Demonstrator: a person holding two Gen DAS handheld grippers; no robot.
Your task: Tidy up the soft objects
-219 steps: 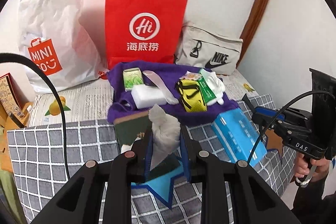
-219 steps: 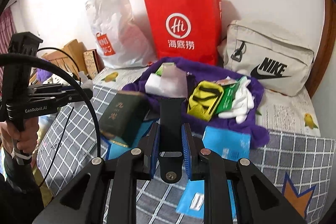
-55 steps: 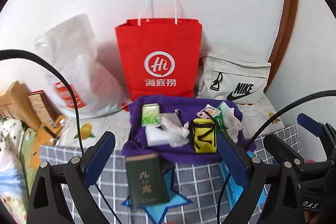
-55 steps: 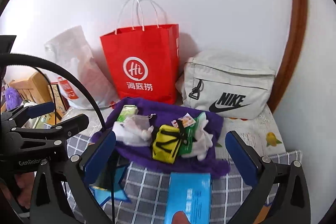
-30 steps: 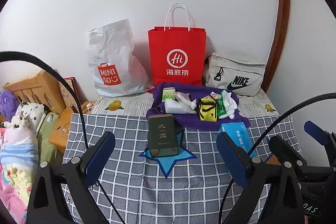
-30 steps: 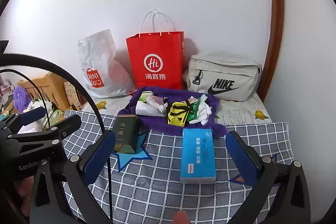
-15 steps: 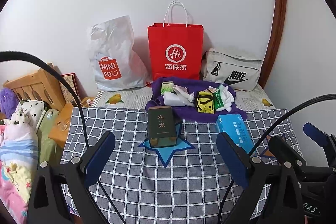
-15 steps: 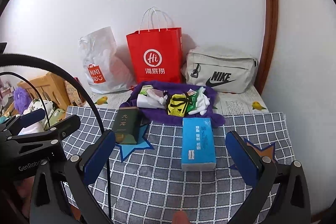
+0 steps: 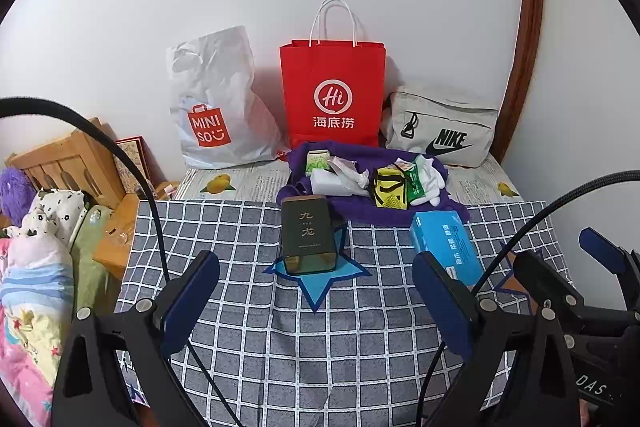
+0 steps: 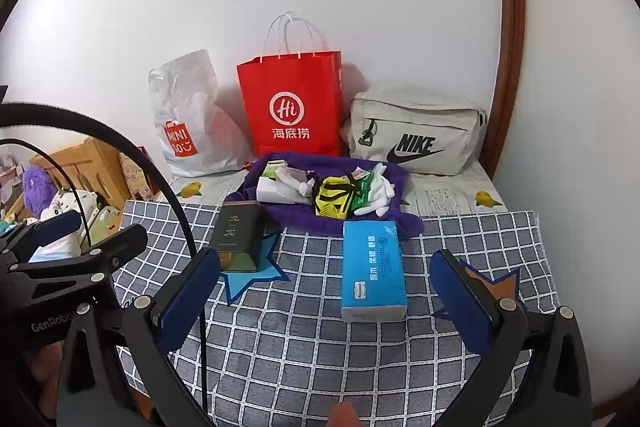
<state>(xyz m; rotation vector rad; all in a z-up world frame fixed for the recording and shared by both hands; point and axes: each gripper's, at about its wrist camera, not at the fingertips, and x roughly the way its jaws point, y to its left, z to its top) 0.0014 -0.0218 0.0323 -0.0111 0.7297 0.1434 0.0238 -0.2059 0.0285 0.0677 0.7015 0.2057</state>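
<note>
A purple cloth (image 9: 360, 211) (image 10: 280, 215) lies at the back of the checked table cover. On it rest a white pack with crumpled tissue (image 9: 340, 183) (image 10: 284, 189), a yellow pouch (image 9: 387, 187) (image 10: 334, 201), a green packet (image 9: 412, 179) and white gloves (image 9: 430, 183) (image 10: 380, 193). A dark green box (image 9: 308, 233) (image 10: 240, 237) stands on a blue star patch. To its right lies a blue tissue pack (image 9: 446, 247) (image 10: 373, 269). My left gripper (image 9: 316, 291) and right gripper (image 10: 324, 289) hang wide open and hold nothing, well short of these objects.
Against the wall stand a white Miniso bag (image 9: 216, 107), a red paper bag (image 9: 332, 95) and a beige Nike bag (image 9: 440, 131). Bedding and wooden furniture (image 9: 68, 163) fill the left side. The checked table cover (image 9: 320, 359) spreads in front of both grippers.
Both grippers, shut 7.3 s ago (the left on a tissue), now stand open. Both have drawn back from the purple cloth, and the tissue now lies there.
</note>
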